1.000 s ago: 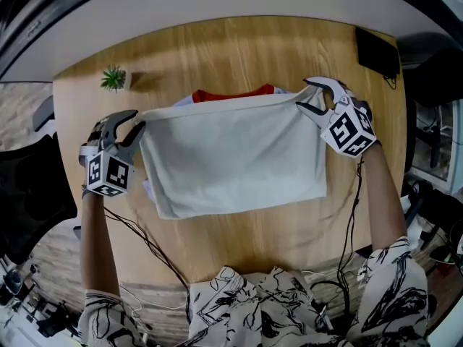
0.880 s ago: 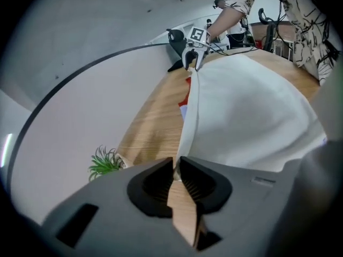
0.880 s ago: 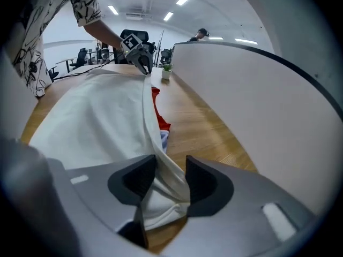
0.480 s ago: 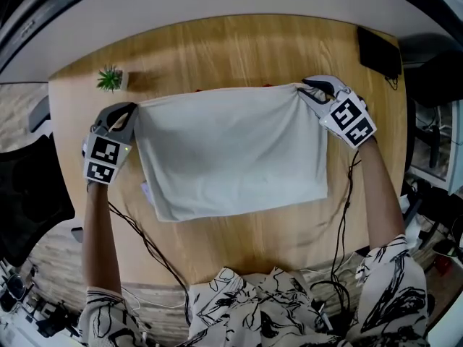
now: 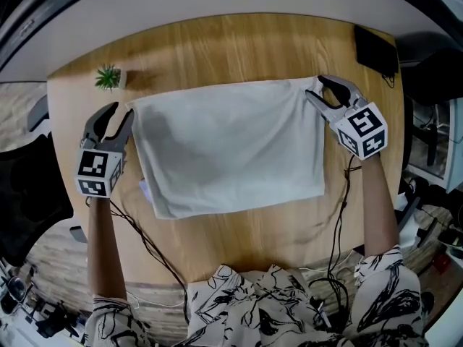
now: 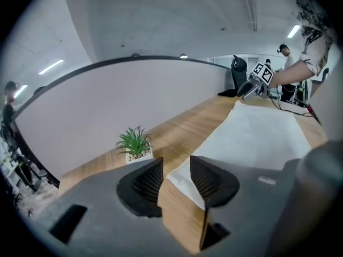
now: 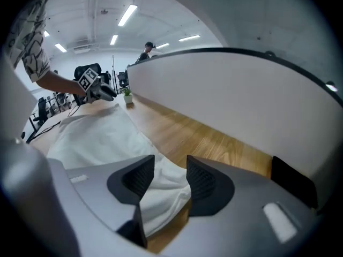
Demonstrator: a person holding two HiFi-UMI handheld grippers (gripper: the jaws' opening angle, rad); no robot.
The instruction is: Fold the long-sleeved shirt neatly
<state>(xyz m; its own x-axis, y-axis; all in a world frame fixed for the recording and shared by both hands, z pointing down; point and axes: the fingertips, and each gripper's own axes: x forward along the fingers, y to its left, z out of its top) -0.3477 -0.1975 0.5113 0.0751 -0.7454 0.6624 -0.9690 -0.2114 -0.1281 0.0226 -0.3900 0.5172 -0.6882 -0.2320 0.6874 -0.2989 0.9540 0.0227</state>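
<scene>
Shirt (image 5: 228, 147) lies folded on tabletop (image 5: 239, 49); left gripper (image 5: 118, 114) fingers (image 6: 140, 186) just opened, empty; right gripper (image 5: 318, 89) likewise, astride slack 2 o'clock corner; further folding likely.

The folded white long-sleeved shirt (image 5: 228, 147) covers the middle of the light wooden table (image 5: 239, 49). Beyond its far edge lies a bare strip of wood, closed off by a pale grey partition wall (image 6: 107, 100). A small green potted plant (image 5: 108, 77) stands near the shirt's far left corner, and a black box-like object (image 5: 376, 51) past its far right corner. Black cables (image 5: 141, 241) trail over the open wood on its near side.
</scene>
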